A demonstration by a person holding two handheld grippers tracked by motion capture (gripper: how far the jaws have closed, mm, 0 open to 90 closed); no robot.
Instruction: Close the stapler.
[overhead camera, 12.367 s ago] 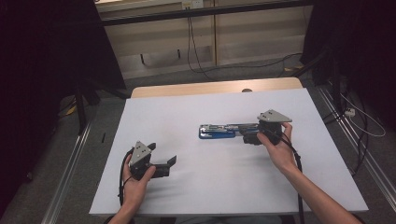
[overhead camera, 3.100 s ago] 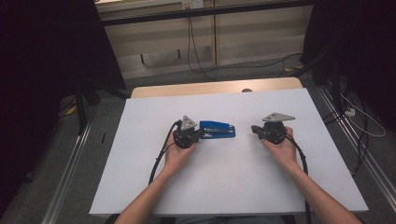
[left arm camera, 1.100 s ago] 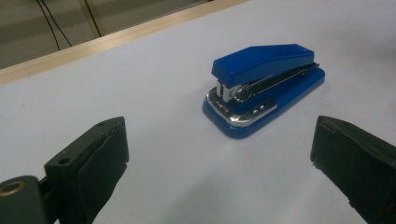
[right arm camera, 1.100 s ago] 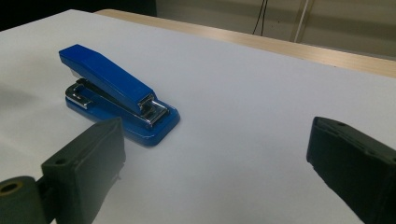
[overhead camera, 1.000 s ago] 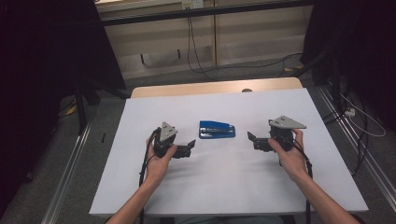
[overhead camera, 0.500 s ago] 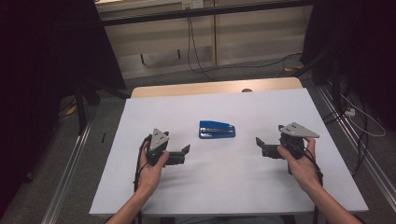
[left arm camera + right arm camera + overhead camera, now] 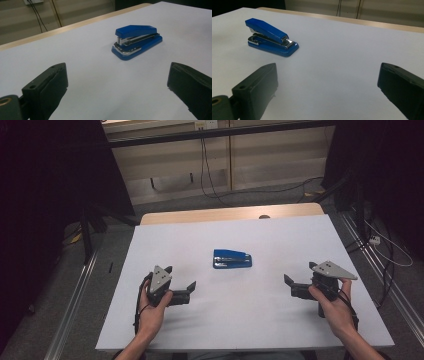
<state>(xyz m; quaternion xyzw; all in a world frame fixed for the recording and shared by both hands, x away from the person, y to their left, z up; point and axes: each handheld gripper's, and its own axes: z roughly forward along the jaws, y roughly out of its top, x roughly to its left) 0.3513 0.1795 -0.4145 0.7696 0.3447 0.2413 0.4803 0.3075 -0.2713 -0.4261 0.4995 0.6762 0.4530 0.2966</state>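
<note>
blue stapler (image 7: 232,259) lies mid-table (image 7: 260,320), touching neither tool | left gripper (image 7: 181,285) and right gripper (image 7: 287,280) both jaws wide, empty | we judge: approach level, square to its long sides

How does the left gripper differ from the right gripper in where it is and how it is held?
The left gripper sits left of the blue stapler, while the right gripper sits to its right. The left gripper points toward the right, while the right gripper points left, so they face each other. Both are open, hold nothing, and lie nearer the person than the stapler, apart from it.
</note>
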